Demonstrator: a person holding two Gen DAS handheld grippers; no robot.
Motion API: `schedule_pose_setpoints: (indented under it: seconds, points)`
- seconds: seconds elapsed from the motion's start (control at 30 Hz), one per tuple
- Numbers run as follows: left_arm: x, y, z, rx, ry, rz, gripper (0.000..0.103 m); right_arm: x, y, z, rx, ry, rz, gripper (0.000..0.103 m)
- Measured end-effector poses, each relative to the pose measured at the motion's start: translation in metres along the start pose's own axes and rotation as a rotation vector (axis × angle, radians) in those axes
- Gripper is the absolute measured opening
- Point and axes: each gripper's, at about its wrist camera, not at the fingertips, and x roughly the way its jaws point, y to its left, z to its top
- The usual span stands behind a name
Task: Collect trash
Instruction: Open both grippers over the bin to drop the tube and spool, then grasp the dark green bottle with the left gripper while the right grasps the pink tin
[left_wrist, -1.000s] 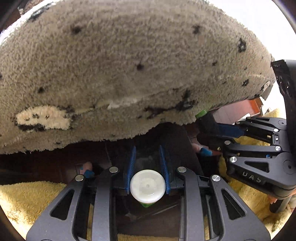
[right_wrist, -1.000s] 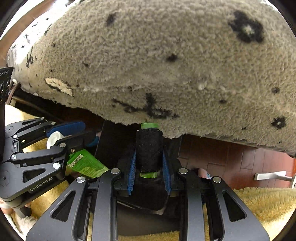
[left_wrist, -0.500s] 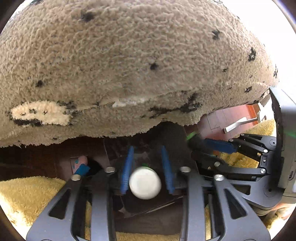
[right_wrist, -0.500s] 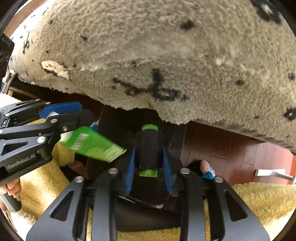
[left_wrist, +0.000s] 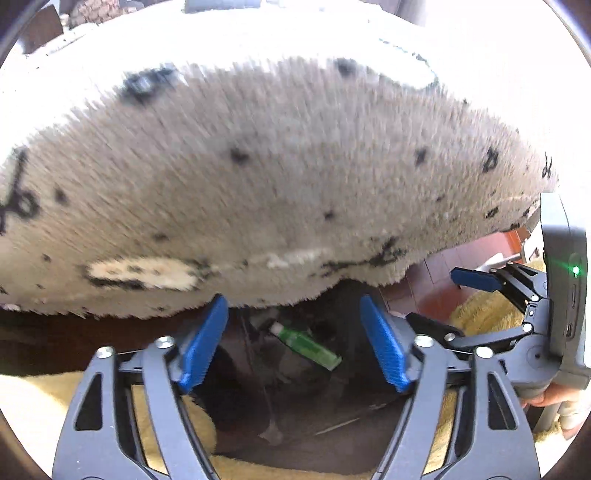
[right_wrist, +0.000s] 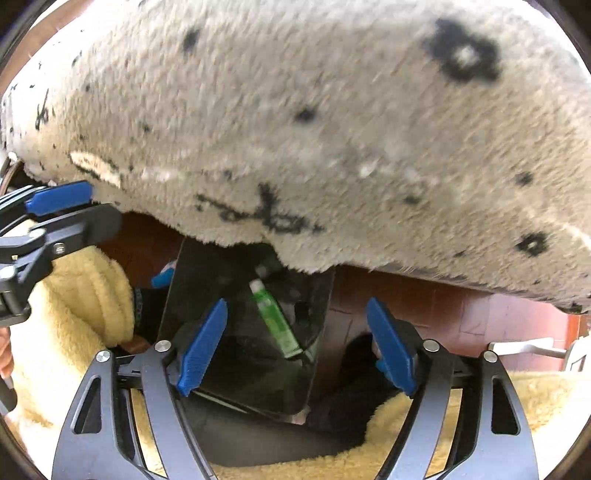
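With both my left gripper (left_wrist: 295, 347) and right gripper (right_wrist: 297, 347) spread wide and empty, the green tube (right_wrist: 275, 317) ahead in the bin (right_wrist: 184, 295) looks light, squashy, best pinched mid-body.

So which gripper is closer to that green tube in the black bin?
Right, though only slightly, I think. The right gripper hangs open just above the green tube; the left gripper hangs open slightly farther back.

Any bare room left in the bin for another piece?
Yes: in the bin, dark patches flank the green tube, which lies diagonally mid-bin. Crowded above: the rug overhangs the far rim. Left gripper and right gripper are open.
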Motion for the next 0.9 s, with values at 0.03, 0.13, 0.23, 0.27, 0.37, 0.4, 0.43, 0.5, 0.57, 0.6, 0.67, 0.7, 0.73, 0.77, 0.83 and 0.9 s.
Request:
schedule_pose_setpoints:
  seconds: [0.03, 0.13, 0.23, 0.27, 0.37, 0.4, 0.43, 0.5, 0.57, 0.6, 0.67, 0.7, 0.73, 0.77, 0.83, 0.9]
  points:
    - [-0.007, 0.002, 0.003, -0.006, -0.014, 0.001, 0.078, -0.007, -0.004, 0.001, 0.009, -0.016, -0.002, 0.083]
    - [-0.029, 0.006, 0.011, -0.014, -0.064, 0.021, 0.081, -0.035, -0.018, 0.011, 0.034, -0.087, -0.012, 0.084]
    - [-0.051, 0.01, 0.023, 0.0, -0.118, 0.076, 0.086, -0.069, -0.032, 0.023, 0.048, -0.173, -0.028, 0.086]
    - [-0.058, 0.011, 0.027, 0.004, -0.136, 0.099, 0.086, -0.08, -0.032, 0.03, 0.047, -0.204, -0.04, 0.087]
    - [-0.074, 0.016, 0.045, 0.012, -0.175, 0.128, 0.086, -0.11, -0.041, 0.048, 0.043, -0.289, -0.076, 0.089]
    - [-0.077, 0.018, 0.051, 0.01, -0.183, 0.131, 0.086, -0.118, -0.044, 0.054, 0.044, -0.311, -0.082, 0.089]
    - [-0.08, 0.02, 0.058, 0.011, -0.194, 0.137, 0.086, -0.125, -0.047, 0.062, 0.047, -0.331, -0.089, 0.091]
    - [-0.084, 0.021, 0.072, 0.014, -0.214, 0.161, 0.086, -0.135, -0.052, 0.077, 0.048, -0.369, -0.096, 0.093]
    - [-0.08, 0.021, 0.082, 0.017, -0.231, 0.179, 0.086, -0.142, -0.058, 0.094, 0.055, -0.393, -0.096, 0.094]
    - [-0.079, 0.025, 0.088, 0.016, -0.237, 0.183, 0.086, -0.142, -0.061, 0.103, 0.061, -0.398, -0.087, 0.094]
    - [-0.077, 0.03, 0.102, 0.013, -0.244, 0.21, 0.086, -0.139, -0.065, 0.124, 0.073, -0.405, -0.058, 0.095]
    - [-0.075, 0.033, 0.108, 0.013, -0.249, 0.221, 0.086, -0.135, -0.064, 0.132, 0.082, -0.401, -0.054, 0.095]
    - [-0.071, 0.034, 0.116, 0.013, -0.251, 0.231, 0.086, -0.13, -0.063, 0.141, 0.089, -0.397, -0.05, 0.095]
    - [-0.066, 0.037, 0.124, 0.008, -0.246, 0.241, 0.086, -0.126, -0.062, 0.151, 0.089, -0.397, -0.043, 0.095]
    - [-0.059, 0.044, 0.137, -0.009, -0.237, 0.248, 0.086, -0.116, -0.058, 0.17, 0.083, -0.401, -0.044, 0.095]
    - [-0.052, 0.052, 0.149, -0.031, -0.228, 0.234, 0.086, -0.105, -0.055, 0.186, 0.077, -0.407, -0.062, 0.095]
